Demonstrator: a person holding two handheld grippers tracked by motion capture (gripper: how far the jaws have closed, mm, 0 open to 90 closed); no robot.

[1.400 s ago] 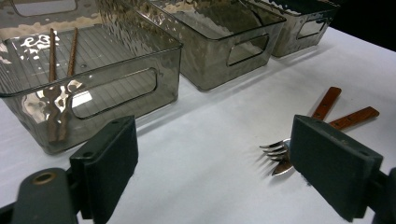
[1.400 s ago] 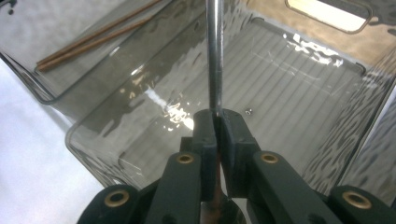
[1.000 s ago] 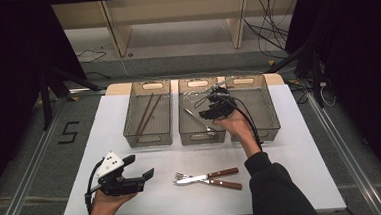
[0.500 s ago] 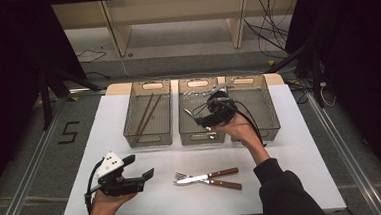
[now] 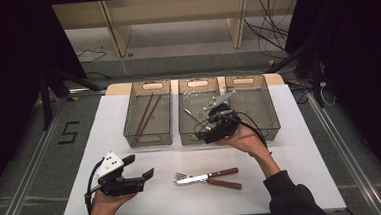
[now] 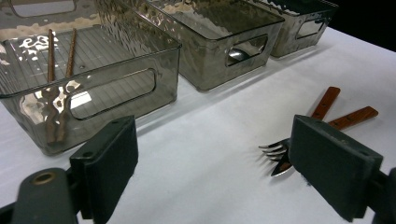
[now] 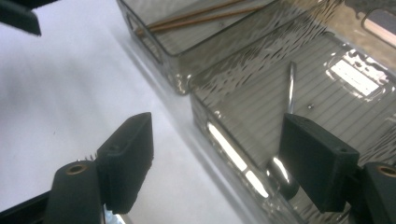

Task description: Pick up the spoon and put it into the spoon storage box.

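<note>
Three smoky clear bins stand in a row at the back. A metal spoon lies on the floor of the middle bin. My right gripper hovers over that bin's front wall; its jaws have just been opening and stand open with nothing pressed between them. A fork and a knife, both wooden-handled, lie crossed on the white table. My left gripper rests open at the front left, aimed at them.
Two wooden chopsticks lie in the left bin. The right bin sits beside my right hand. The white table ends close behind the bins, with dark floor and cables beyond.
My right gripper has drawn back from the middle of the bin toward its front wall, and its jaws have widened. The left gripper, fork and knife have not moved.
</note>
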